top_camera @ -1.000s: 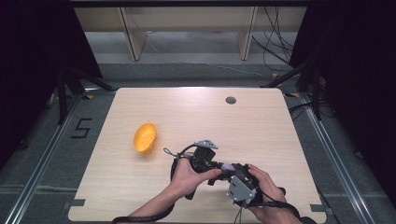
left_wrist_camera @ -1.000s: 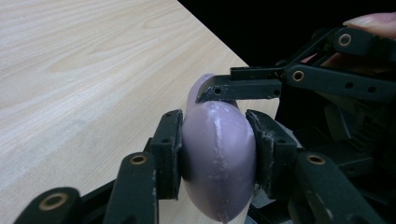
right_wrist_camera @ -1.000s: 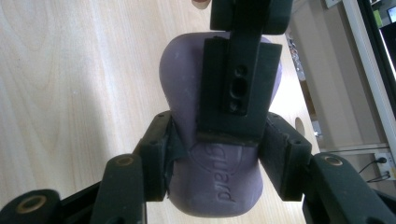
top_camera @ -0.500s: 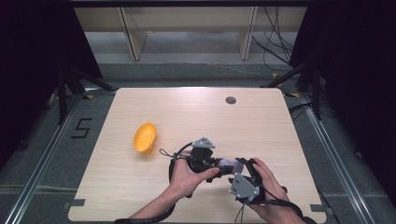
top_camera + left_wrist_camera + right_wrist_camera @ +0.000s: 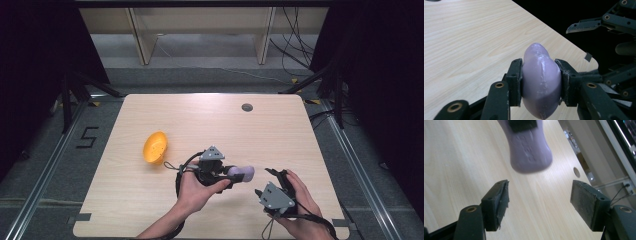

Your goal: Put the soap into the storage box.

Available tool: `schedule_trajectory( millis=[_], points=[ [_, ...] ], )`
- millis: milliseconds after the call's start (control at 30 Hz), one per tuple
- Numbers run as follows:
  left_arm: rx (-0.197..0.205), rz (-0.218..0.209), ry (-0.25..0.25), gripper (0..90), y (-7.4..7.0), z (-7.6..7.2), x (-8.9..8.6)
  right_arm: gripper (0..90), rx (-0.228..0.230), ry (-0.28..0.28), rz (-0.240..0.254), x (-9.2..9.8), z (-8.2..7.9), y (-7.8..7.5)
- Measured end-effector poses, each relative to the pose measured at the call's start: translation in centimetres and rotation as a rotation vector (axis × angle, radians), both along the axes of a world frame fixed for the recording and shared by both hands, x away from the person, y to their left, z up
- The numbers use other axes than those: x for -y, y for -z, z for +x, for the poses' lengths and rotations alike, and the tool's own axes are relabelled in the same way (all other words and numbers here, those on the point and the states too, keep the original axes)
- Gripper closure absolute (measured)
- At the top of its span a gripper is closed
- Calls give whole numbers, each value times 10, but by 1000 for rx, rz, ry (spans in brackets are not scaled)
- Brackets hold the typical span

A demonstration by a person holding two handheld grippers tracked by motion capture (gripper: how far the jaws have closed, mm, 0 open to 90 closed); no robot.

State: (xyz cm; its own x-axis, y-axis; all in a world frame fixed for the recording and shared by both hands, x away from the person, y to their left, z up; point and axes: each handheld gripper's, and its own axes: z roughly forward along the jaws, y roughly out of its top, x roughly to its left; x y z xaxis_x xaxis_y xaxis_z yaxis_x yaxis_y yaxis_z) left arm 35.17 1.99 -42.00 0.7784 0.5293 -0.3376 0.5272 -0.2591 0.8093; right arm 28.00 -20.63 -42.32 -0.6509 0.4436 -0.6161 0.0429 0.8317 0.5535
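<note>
My left gripper (image 5: 235,173) now clamps the smooth purple oval block (image 5: 541,82) alone; my right gripper (image 5: 539,205) has let go, jaws wide, so the handover looks finished.

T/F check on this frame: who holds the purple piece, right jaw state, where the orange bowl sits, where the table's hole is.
1. The left gripper is shut on the purple object. True.
2. The right gripper is shut on it too. False: its jaws stand open with nothing between them.
3. The orange bowl lies on the table, left of both grippers. True.
4. The purple object rests inside the bowl. False: it is held apart from the bowl.
5. The round hole is near the table's far edge. True.
</note>
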Motion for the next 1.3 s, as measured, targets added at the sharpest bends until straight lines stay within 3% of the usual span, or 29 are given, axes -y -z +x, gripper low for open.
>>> schedule_trajectory(
  millis=[200, 433, 567, 700, 900, 1000, 1300],
  points=[
    [29, 18, -29, 587, 1, -1, -5, 342, -51, 55, 48, 12, 3, 3],
    [61, 36, -56, 587, 1, -3, -9, 353, -64, 82, 67, 18, 7, 5],
    [77, 41, -96, 587, 2, -3, -11, 359, -68, 71, 60, 20, 9, 6],
    [74, 48, -92, 587, 3, -2, -13, 360, -76, 88, 73, 21, 9, 7],
    [103, 71, -112, 587, 4, -1, -20, 361, -76, 77, 69, 24, 11, 7],
    [111, 75, -138, 587, 3, -1, -24, 361, -94, 85, 75, 24, 10, 8],
    [126, 98, -203, 587, 4, -1, -35, 361, -90, 93, 84, 24, 11, 8]
  ],
)
